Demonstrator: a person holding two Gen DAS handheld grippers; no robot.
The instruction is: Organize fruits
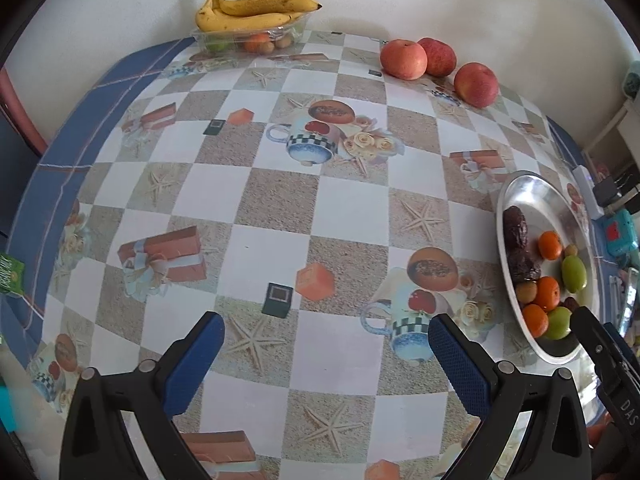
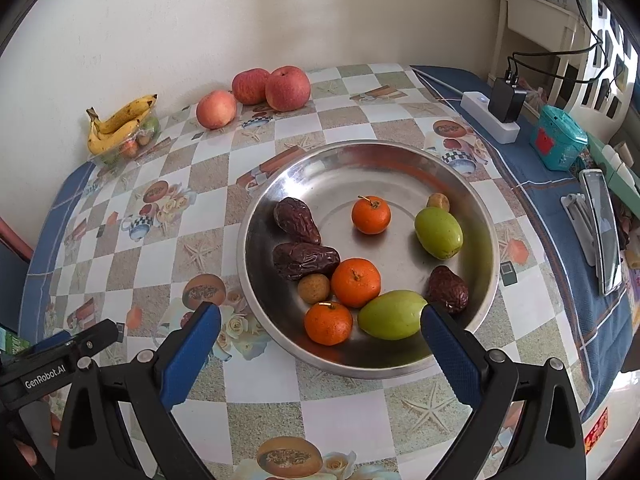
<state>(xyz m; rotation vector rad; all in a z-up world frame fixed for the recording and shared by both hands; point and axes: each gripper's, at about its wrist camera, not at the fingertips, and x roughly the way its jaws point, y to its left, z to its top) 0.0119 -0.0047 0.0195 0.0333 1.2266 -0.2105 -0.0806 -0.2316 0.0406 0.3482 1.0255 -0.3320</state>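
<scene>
A steel bowl (image 2: 472,200) holds three small oranges (image 2: 355,282), two green fruits (image 2: 438,233), three dark dates (image 2: 305,260) and two small brown fruits (image 2: 313,289). My right gripper (image 2: 320,322) hovers open over the bowl's near rim, empty. In the left wrist view the same bowl (image 1: 532,192) sits at the right edge. My left gripper (image 1: 326,338) is open over bare tablecloth, holding nothing. Three red apples (image 1: 403,59) (image 2: 288,88) lie by the wall. A clear tray (image 1: 248,40) with bananas (image 1: 252,12) on top stands at the back.
The patterned tablecloth (image 1: 280,200) covers the table against a white wall. To the bowl's right lie a white power strip (image 2: 490,118) with a black charger, a teal box (image 2: 558,142) and a phone (image 2: 602,228). A green carton (image 1: 10,274) sits at the left edge.
</scene>
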